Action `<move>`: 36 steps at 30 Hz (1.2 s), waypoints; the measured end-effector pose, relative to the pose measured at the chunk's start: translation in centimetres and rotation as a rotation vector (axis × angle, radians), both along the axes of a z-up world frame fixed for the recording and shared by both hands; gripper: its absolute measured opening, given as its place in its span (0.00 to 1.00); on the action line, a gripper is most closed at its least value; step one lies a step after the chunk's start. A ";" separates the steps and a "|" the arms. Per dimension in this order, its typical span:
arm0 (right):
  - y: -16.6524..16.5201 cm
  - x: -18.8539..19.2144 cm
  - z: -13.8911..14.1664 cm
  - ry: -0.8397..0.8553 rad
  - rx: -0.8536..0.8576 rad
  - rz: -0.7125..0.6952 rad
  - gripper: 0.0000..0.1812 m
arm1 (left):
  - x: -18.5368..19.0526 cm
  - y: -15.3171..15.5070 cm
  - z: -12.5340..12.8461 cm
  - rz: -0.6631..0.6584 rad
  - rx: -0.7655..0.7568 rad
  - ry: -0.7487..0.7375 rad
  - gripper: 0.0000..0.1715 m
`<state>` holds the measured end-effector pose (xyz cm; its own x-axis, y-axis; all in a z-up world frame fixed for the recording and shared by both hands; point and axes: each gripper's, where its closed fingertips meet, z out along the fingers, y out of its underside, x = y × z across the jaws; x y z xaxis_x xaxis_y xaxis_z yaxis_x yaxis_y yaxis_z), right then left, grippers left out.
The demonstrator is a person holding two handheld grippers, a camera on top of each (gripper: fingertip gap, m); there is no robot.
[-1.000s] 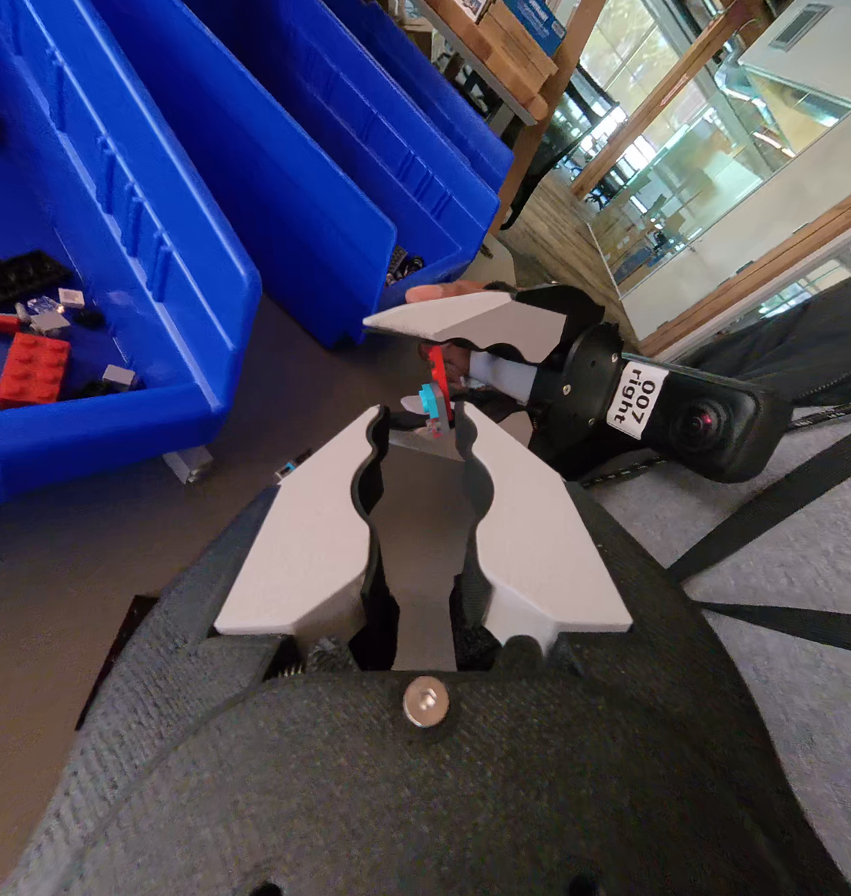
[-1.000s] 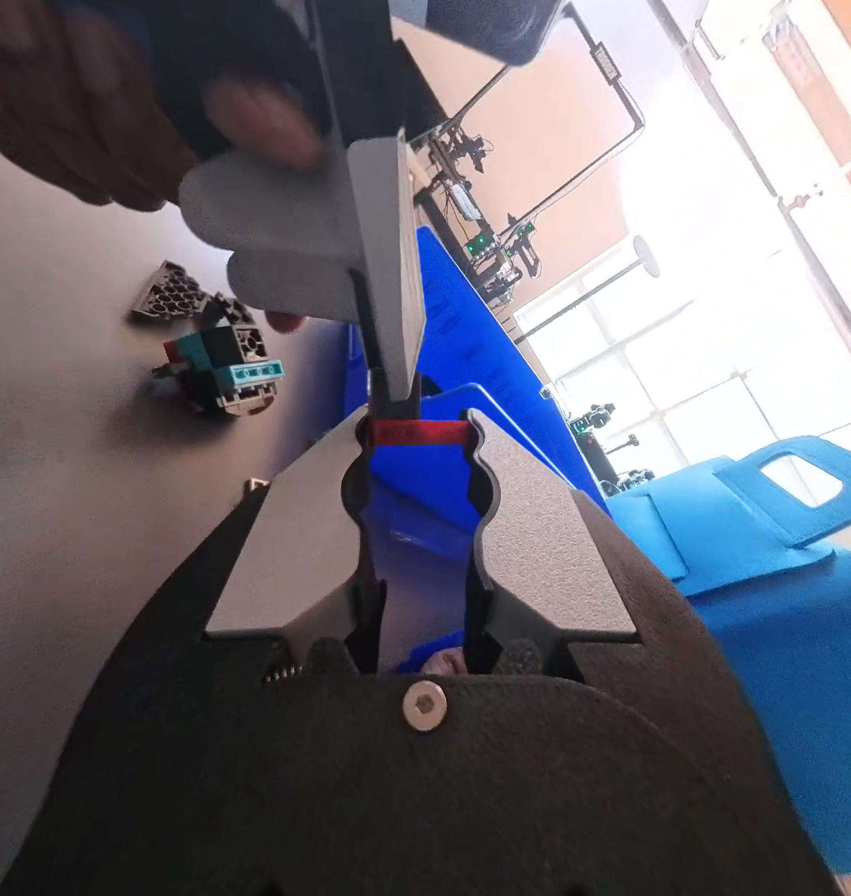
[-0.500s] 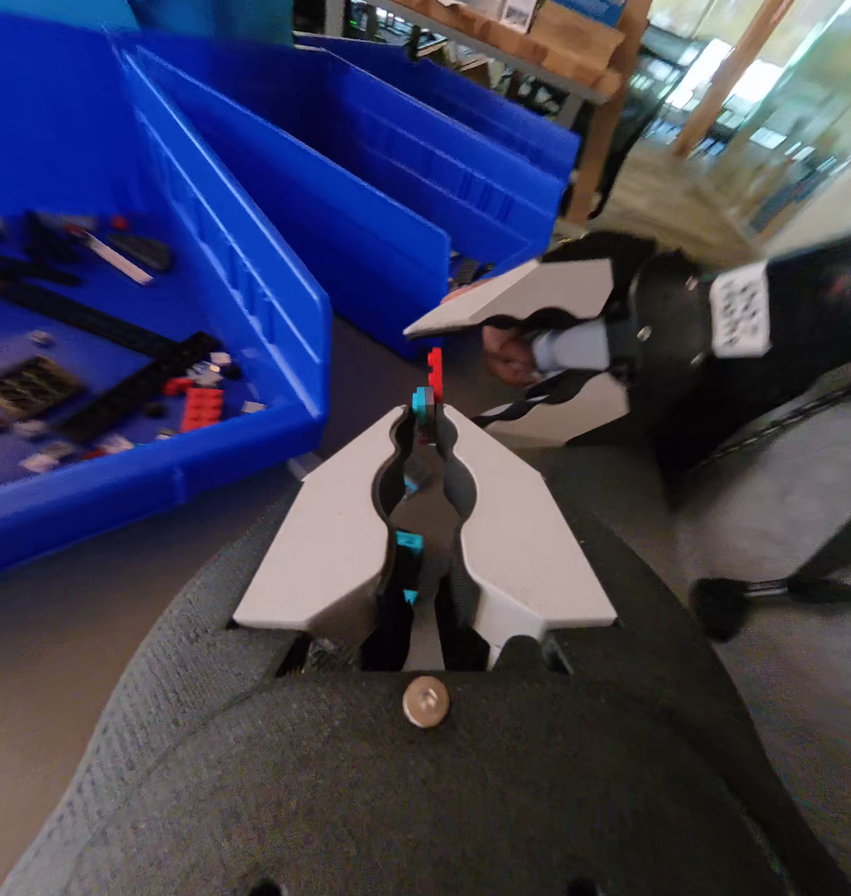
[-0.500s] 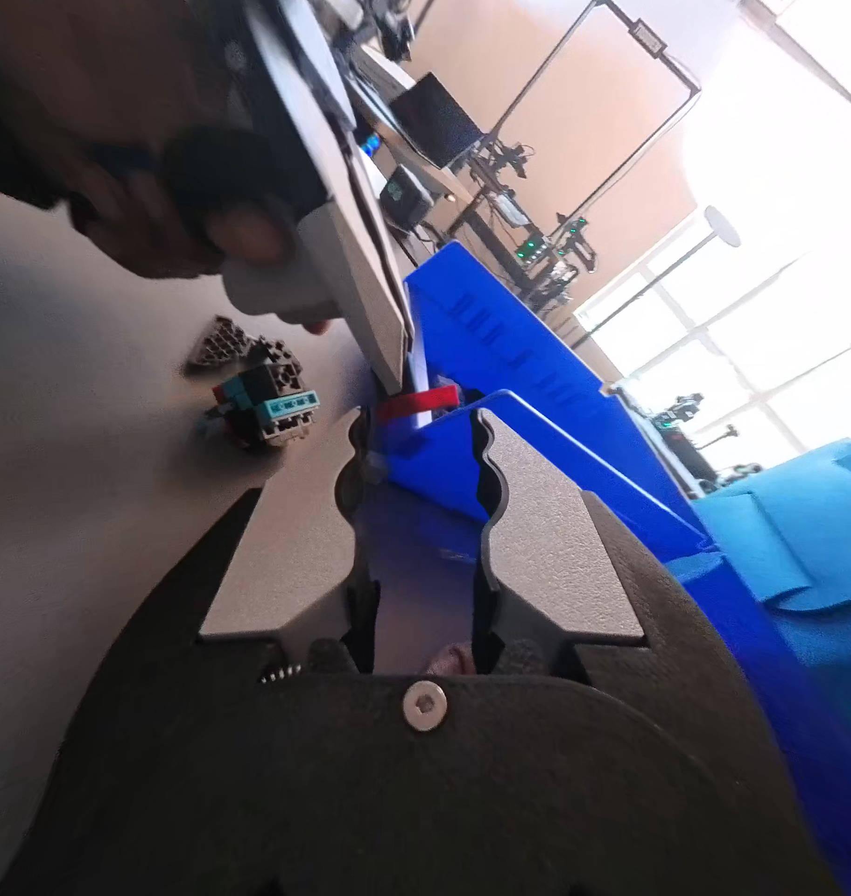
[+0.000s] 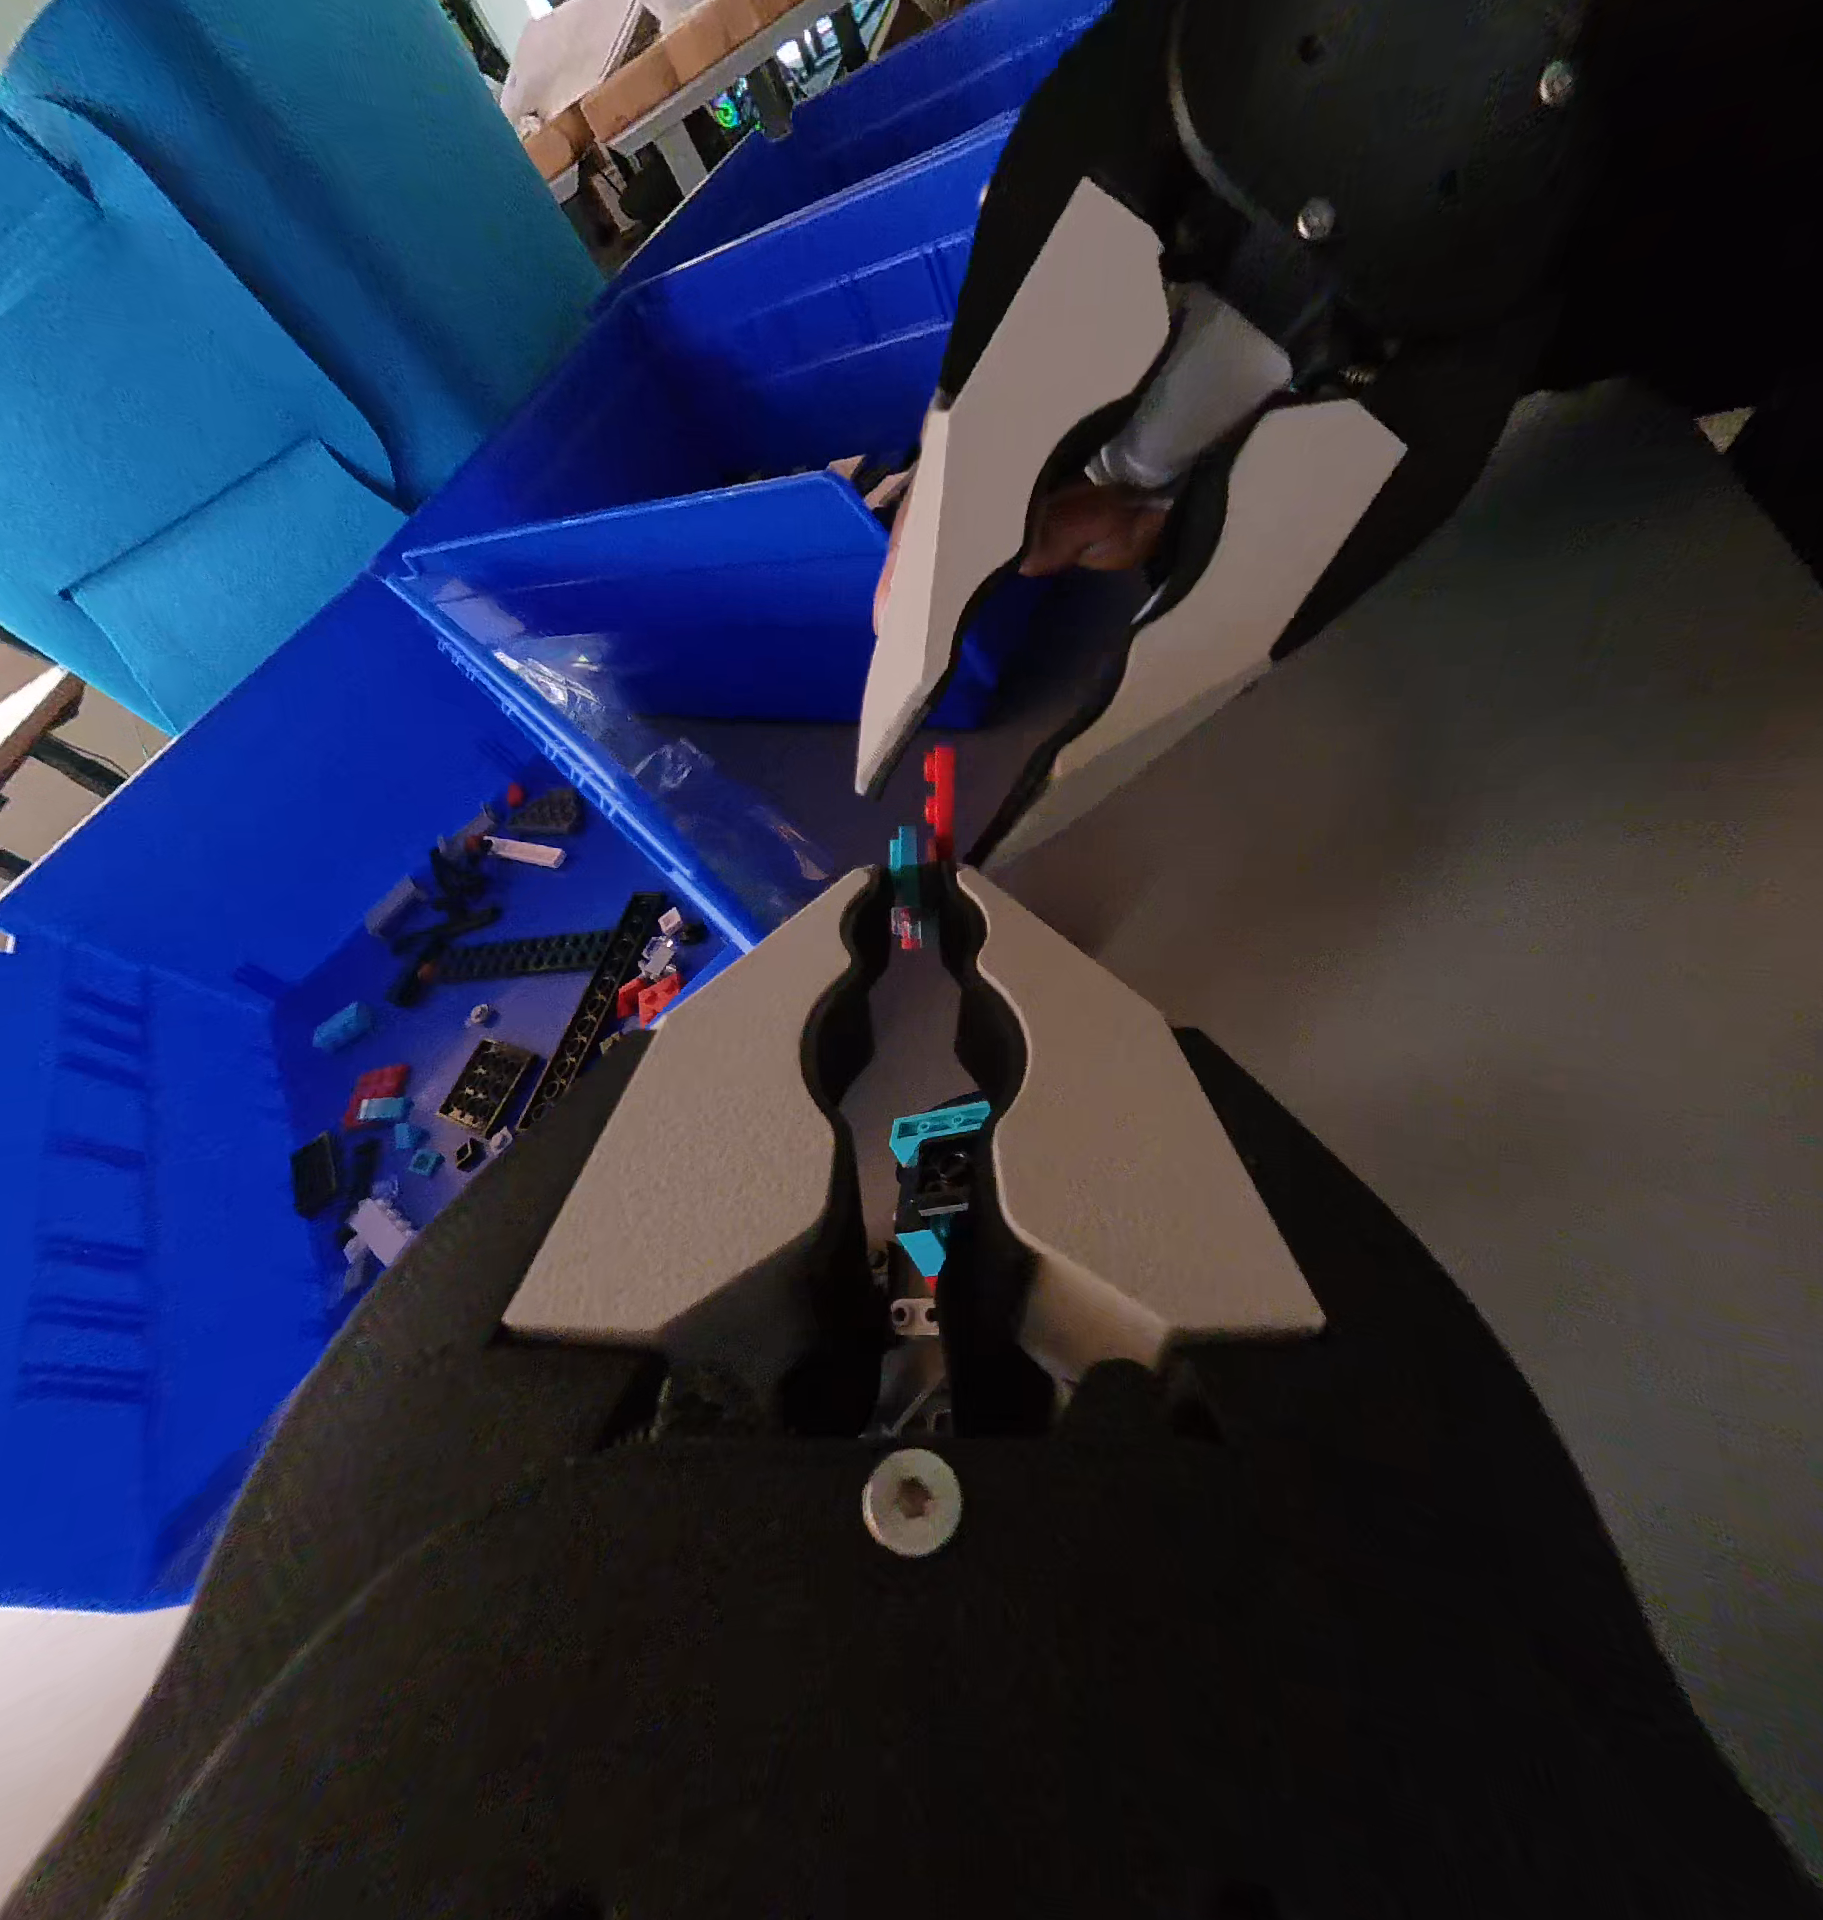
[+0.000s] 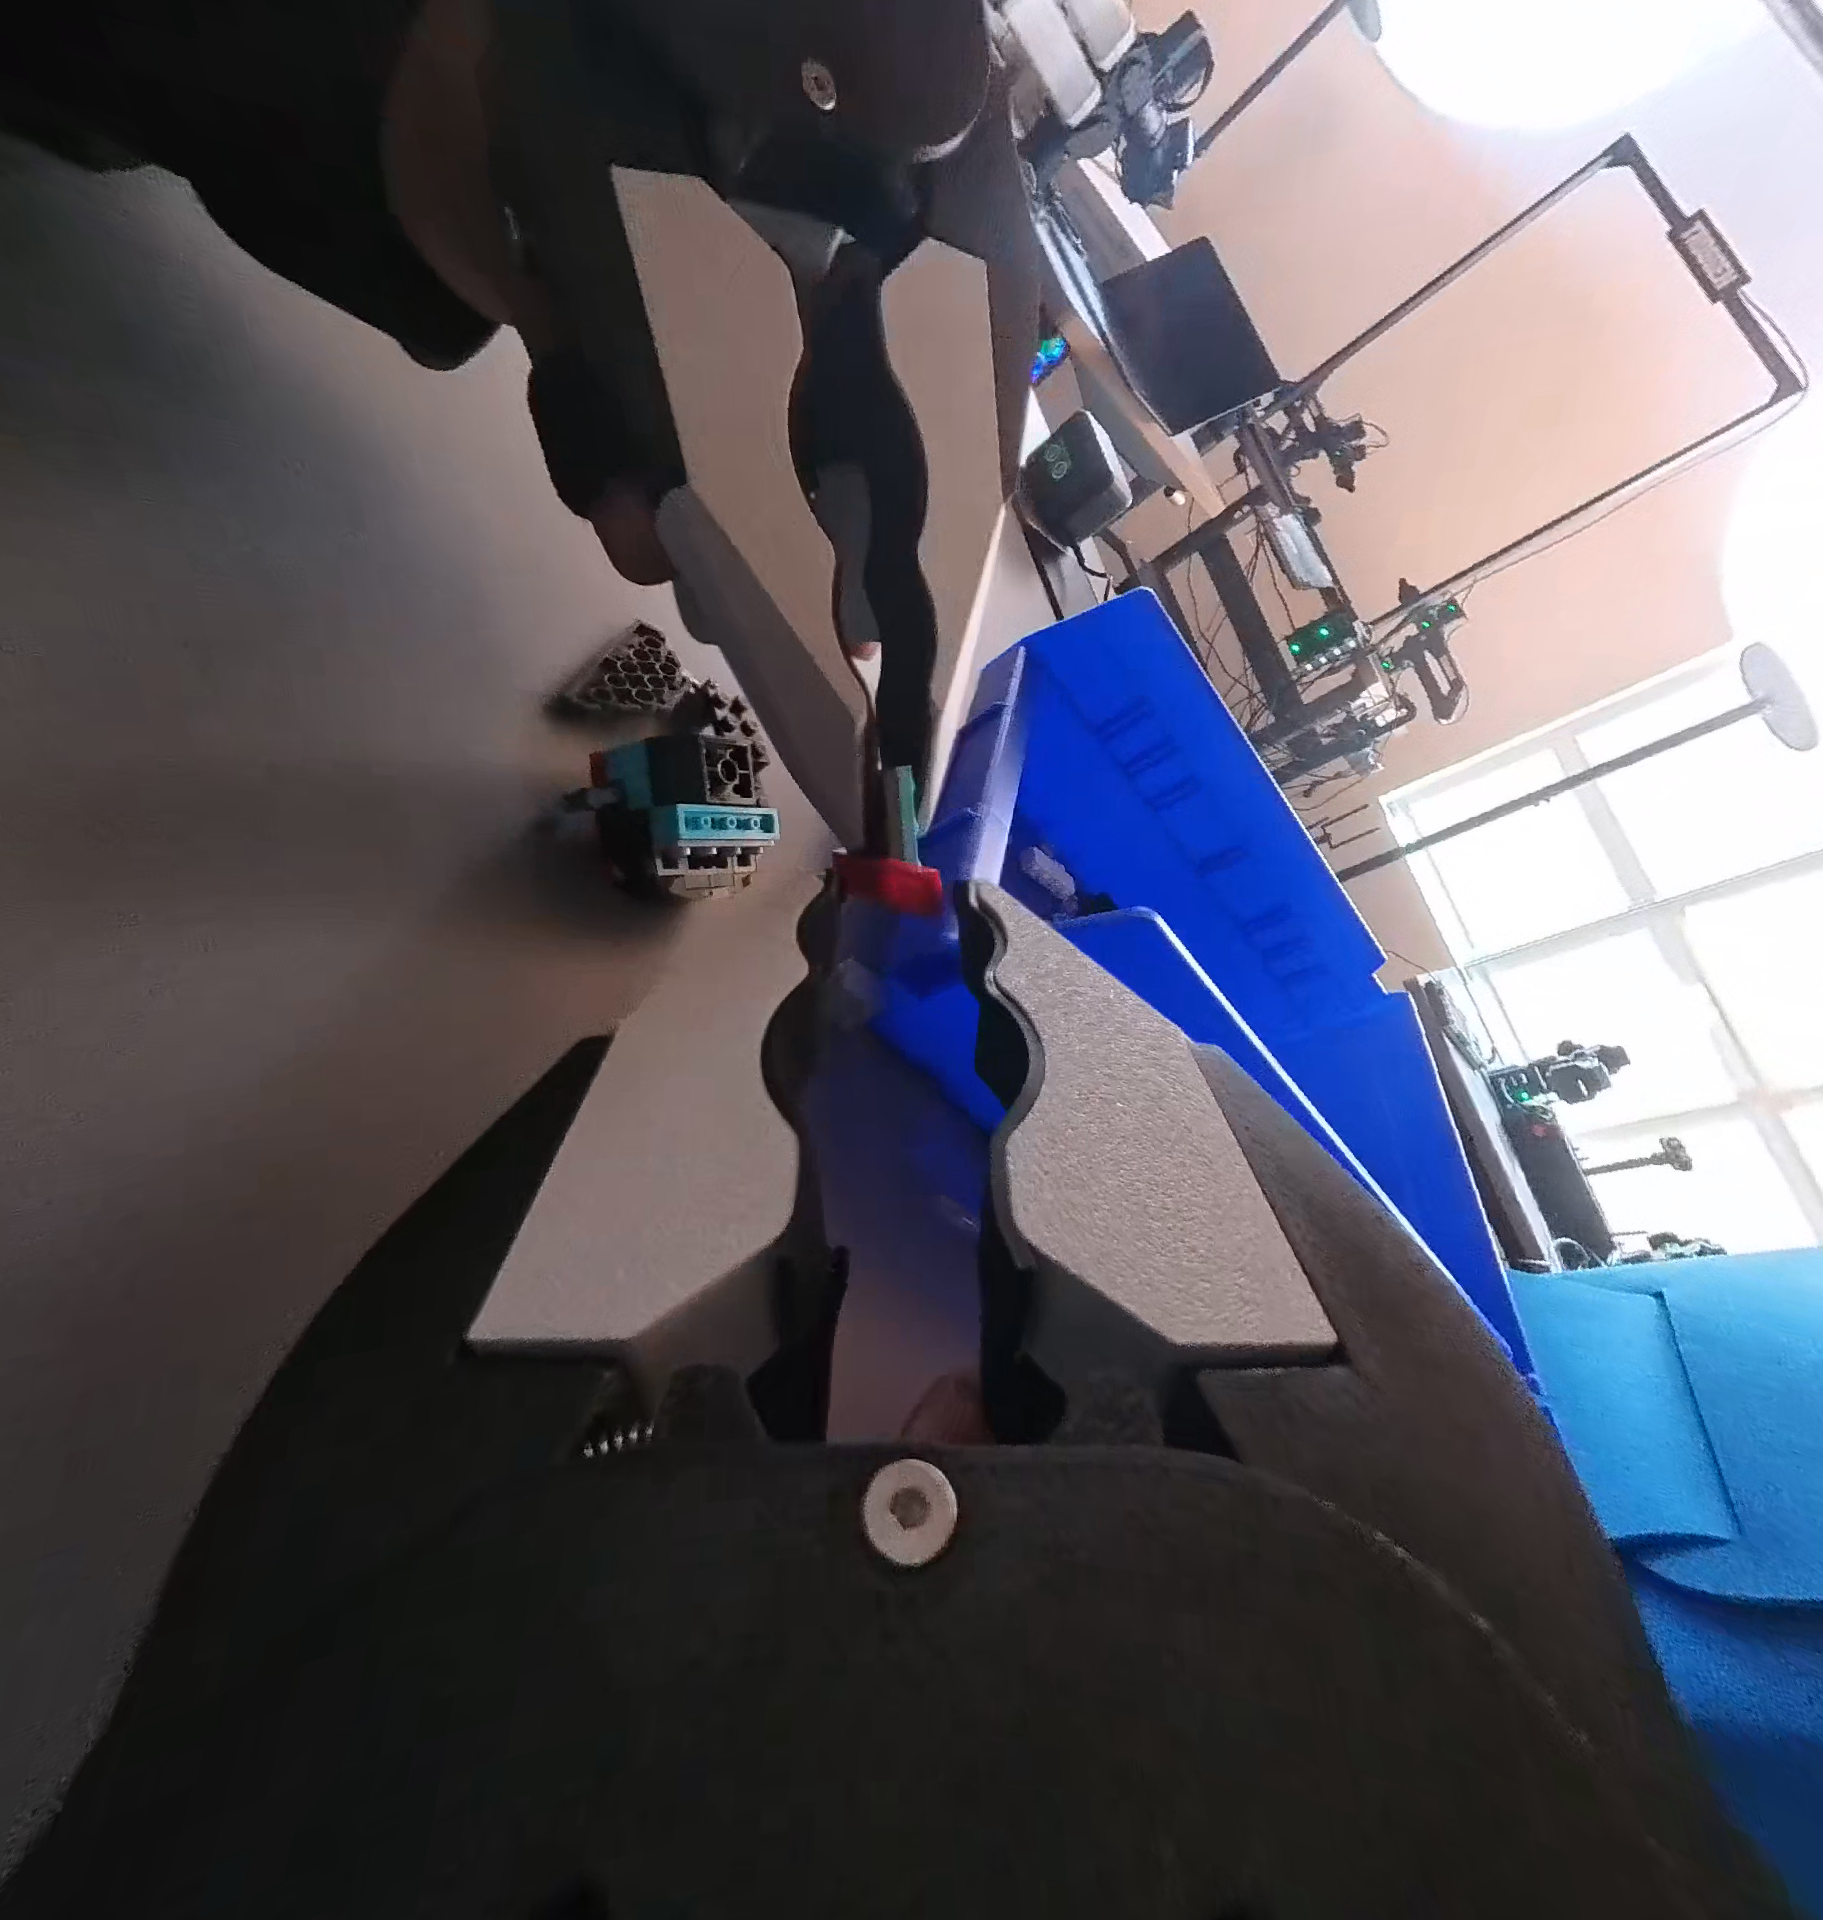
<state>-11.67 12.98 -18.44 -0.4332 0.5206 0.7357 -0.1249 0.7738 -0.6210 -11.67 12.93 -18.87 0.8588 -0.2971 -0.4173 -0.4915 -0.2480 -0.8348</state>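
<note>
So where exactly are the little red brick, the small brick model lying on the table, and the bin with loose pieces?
red brick [image 6: 891,883]: right wrist view, its red face.
brick model [image 6: 694,805]: right wrist view, its dark middle block.
blue bin [image 5: 211,862]: left wrist view, its bare inner wall.

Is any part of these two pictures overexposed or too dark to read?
Right wrist view: the windows are blown out to white, while the left gripper is backlit and dim. Left wrist view: evenly lit over the blue bin; the right gripper body is nearly black.
</note>
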 end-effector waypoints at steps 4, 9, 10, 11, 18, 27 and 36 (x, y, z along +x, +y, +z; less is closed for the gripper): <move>-0.2 0.2 0.0 -0.011 0.017 0.028 0.09 | 0.2 -0.1 -0.2 -0.015 -0.003 0.013 0.05; -0.3 0.1 -0.3 -0.014 0.042 0.036 0.07 | 0.0 -0.2 -0.4 -0.016 -0.011 0.005 0.05; -0.3 0.1 -0.3 -0.012 0.042 0.039 0.07 | 0.0 -0.2 -0.4 -0.016 -0.012 -0.008 0.05; -0.4 0.1 -0.2 -0.006 0.041 0.042 0.07 | 0.0 -0.2 -0.4 -0.016 -0.014 -0.023 0.05; -0.4 0.3 -0.2 0.075 0.090 0.029 0.03 | -0.9 -0.1 0.3 0.021 0.000 -0.152 0.05; 1.8 1.7 0.6 0.098 0.033 -0.052 0.04 | -2.6 -0.4 2.1 0.069 0.062 -0.358 0.05; 10.1 6.0 2.7 0.102 -0.041 -0.312 0.03 | -4.7 -1.1 4.5 0.095 0.166 -0.643 0.05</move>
<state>-5.69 23.06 -15.72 -0.1730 0.6464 0.7432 0.0510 0.7594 -0.6486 -16.35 11.81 -14.41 0.9709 -0.1843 0.1528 0.1343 -0.1090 -0.9849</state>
